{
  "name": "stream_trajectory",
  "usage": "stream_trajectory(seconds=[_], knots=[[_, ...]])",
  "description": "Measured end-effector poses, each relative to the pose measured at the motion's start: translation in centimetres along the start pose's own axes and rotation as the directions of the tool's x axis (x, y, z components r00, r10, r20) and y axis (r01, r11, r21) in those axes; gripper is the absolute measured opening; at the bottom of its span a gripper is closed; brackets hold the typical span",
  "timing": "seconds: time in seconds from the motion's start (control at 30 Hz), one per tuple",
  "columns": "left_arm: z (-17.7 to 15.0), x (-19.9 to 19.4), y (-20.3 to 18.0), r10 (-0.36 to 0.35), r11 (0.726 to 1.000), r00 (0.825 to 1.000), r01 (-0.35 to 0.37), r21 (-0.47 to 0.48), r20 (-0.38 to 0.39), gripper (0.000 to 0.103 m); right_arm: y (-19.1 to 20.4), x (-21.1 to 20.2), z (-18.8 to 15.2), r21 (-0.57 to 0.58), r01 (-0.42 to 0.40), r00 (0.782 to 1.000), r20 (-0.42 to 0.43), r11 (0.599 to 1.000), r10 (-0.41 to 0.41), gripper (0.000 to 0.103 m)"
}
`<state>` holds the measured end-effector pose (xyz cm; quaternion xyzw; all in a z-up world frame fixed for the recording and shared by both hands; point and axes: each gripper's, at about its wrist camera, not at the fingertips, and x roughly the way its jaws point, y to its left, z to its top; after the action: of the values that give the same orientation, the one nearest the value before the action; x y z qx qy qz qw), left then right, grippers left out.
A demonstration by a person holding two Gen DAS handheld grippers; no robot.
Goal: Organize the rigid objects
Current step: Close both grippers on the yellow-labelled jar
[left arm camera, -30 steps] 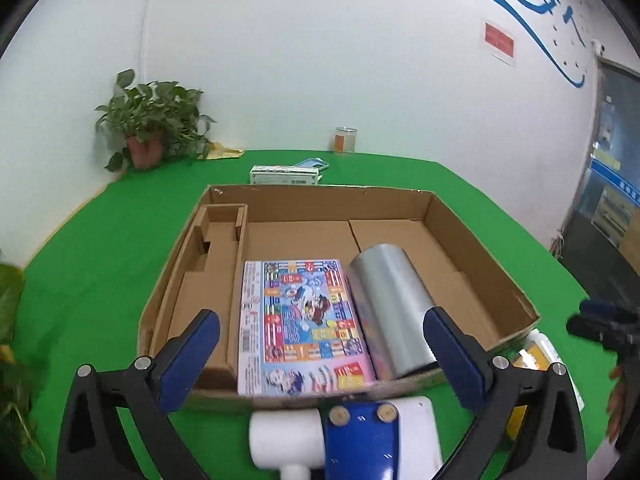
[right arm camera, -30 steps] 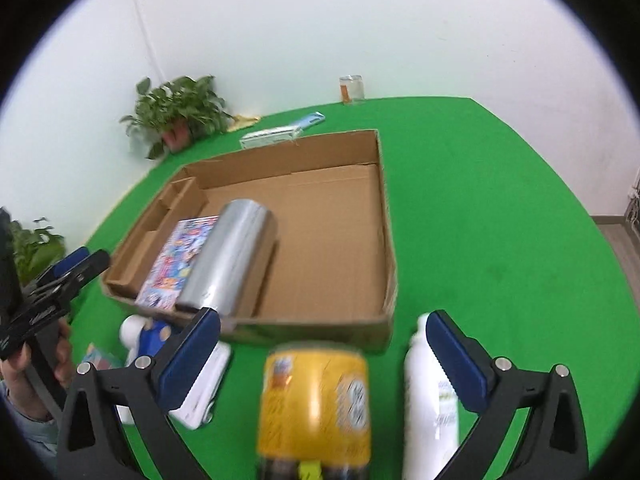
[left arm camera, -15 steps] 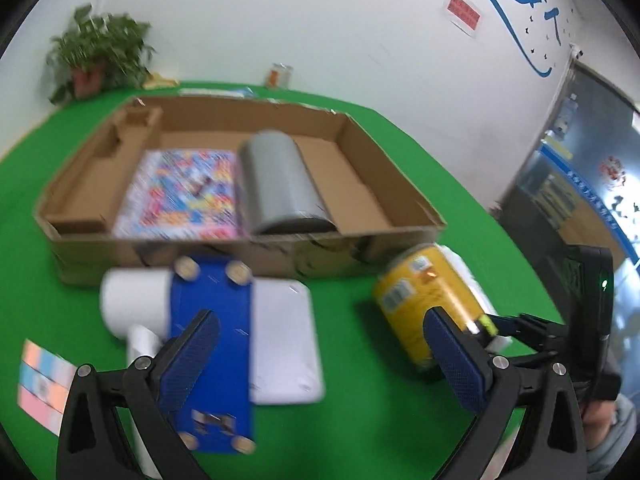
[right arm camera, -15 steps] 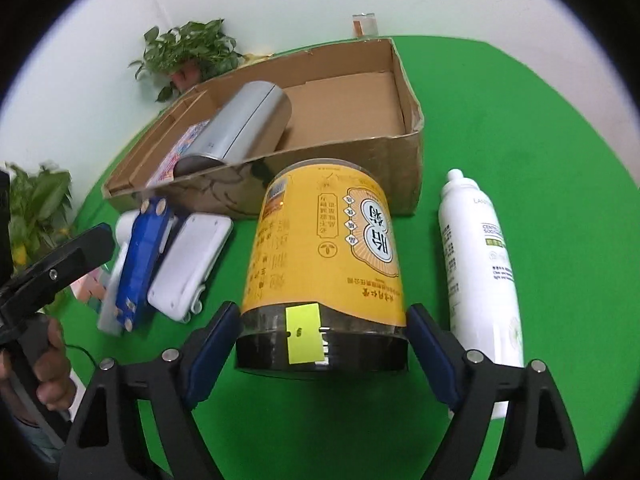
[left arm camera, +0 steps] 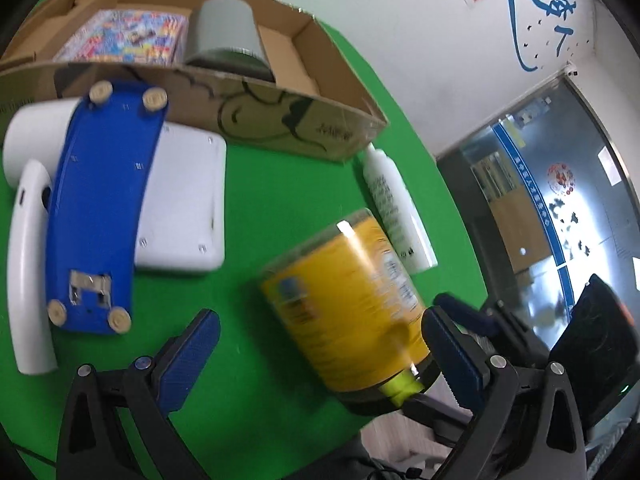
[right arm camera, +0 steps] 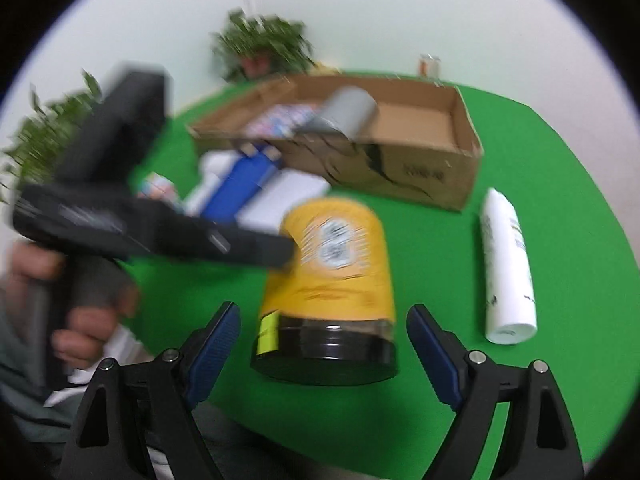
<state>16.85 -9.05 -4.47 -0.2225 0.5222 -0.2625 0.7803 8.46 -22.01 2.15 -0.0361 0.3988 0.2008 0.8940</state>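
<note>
With the yellow jar [right arm camera: 332,276] lying on the green tabletop [right arm camera: 540,152] between the right gripper [right arm camera: 323,350]'s spread jaws (just reopened slightly, pads not touching): approach step; next, close, lift into cardboard box [right arm camera: 400,168].

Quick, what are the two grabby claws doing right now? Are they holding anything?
Left gripper: open, holding nothing.
Right gripper: open around the yellow jar, not gripping it.
</note>
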Motion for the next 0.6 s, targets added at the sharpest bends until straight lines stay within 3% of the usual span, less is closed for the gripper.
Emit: stream_trajectory(seconds=[0.2, 0.3, 0.47, 0.6], knots=[[0.0, -0.1, 1.1, -0.021, 0.999, 1.000, 0.021, -0.049, -0.001, 0.101, -3.9, 1.1, 0.7, 0.202, -0.120, 0.991, -0.032, 0.972, 0.129, 0.089], [-0.4, 0.1, 1.8, -0.008, 0.997, 1.000, 0.007, -0.081, -0.010, 0.098, -4.0, 2.5, 0.8, 0.238, -0.170, 0.980, -0.065, 0.956, 0.190, 0.089], [-0.2, 0.2, 3.0, -0.046, 0.990, 0.999, 0.042, -0.133, -0.026, 0.095, -3.5, 5.1, 0.8, 0.306, -0.280, 0.934, -0.133, 0.910, 0.332, 0.088], [-0.4, 0.9, 3.1, -0.085, 0.986, 0.995, 0.076, -0.148, -0.055, 0.092, -2.1, 5.8, 0.8, 0.306, -0.299, 0.914, -0.179, 0.904, 0.363, 0.088]])
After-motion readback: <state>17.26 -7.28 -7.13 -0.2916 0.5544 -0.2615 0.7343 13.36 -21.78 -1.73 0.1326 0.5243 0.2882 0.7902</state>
